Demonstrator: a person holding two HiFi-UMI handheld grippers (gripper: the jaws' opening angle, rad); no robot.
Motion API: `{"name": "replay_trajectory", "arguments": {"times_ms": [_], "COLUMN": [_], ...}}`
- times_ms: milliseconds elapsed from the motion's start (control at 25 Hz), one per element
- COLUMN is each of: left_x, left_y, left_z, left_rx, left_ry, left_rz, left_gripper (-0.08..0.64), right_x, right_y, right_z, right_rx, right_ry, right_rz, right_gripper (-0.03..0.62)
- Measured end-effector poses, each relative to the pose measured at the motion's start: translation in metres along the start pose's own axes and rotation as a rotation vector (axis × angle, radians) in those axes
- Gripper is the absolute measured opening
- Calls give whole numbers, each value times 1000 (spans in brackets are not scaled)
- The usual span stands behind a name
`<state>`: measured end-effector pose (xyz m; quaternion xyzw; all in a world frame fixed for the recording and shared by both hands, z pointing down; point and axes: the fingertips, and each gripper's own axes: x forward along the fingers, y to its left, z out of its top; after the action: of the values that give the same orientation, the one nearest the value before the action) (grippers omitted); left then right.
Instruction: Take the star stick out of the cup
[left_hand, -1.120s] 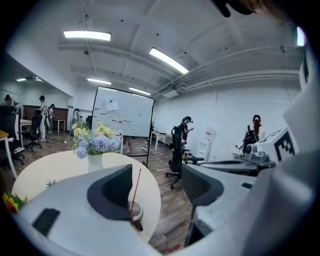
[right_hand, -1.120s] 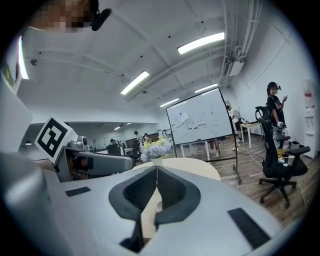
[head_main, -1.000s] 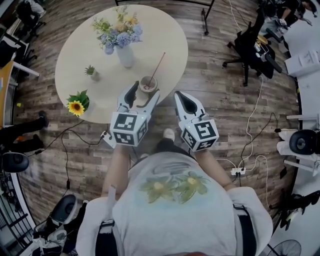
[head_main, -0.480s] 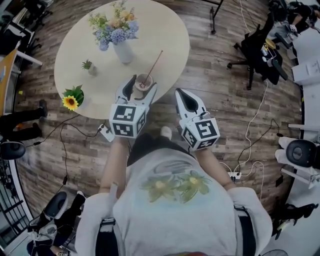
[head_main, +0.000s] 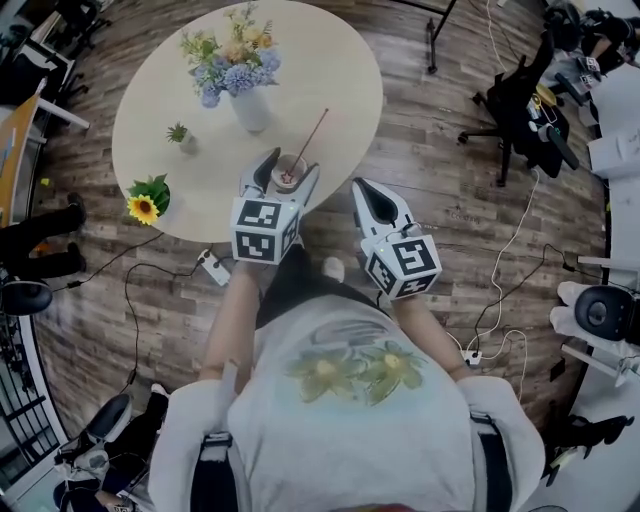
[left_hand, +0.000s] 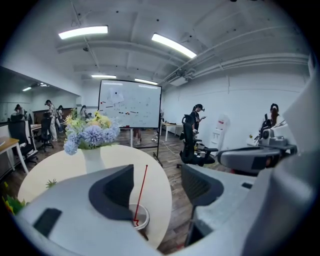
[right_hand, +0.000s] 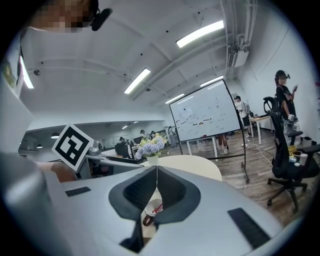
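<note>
A small pale cup (head_main: 291, 169) stands near the front edge of the round table (head_main: 330, 60). A thin red star stick (head_main: 309, 140) leans out of it toward the far right. My left gripper (head_main: 288, 172) is open, with a jaw on either side of the cup. In the left gripper view the cup (left_hand: 140, 218) is low between the jaws, partly hidden by the left one, and the star stick (left_hand: 141, 190) rises from it. My right gripper (head_main: 365, 192) is shut on nothing, off the table's right edge. Its view shows the cup (right_hand: 153, 207) below the closed jaws.
A white vase of blue and yellow flowers (head_main: 246, 98), a tiny potted plant (head_main: 180, 136) and a sunflower (head_main: 147, 207) share the table. Office chairs (head_main: 515, 95) stand to the right. A power strip (head_main: 212, 266) and cables lie on the wood floor. A whiteboard (left_hand: 131, 105) stands beyond the table.
My left gripper has moved forward over the table edge, so the cup now lies between its open jaws. The right gripper has hardly moved.
</note>
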<state>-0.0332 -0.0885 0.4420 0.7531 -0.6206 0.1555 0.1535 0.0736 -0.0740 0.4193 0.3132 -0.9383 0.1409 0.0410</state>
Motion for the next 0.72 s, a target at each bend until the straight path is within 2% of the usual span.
{"name": "replay_trajectory", "arguments": {"times_ms": [320, 720], "left_x": [27, 67], "left_y": [8, 23], "left_z": [-7, -23], "left_rx": [8, 14], "left_ry": [46, 126], "left_rz": [-49, -115], "left_gripper": [295, 295], "right_x": [20, 49], "right_y": [-6, -24], "right_z": [-3, -6], "right_rx": [6, 40], "right_ry": [29, 53], "right_rz": [-18, -85], "right_gripper": [18, 18]}}
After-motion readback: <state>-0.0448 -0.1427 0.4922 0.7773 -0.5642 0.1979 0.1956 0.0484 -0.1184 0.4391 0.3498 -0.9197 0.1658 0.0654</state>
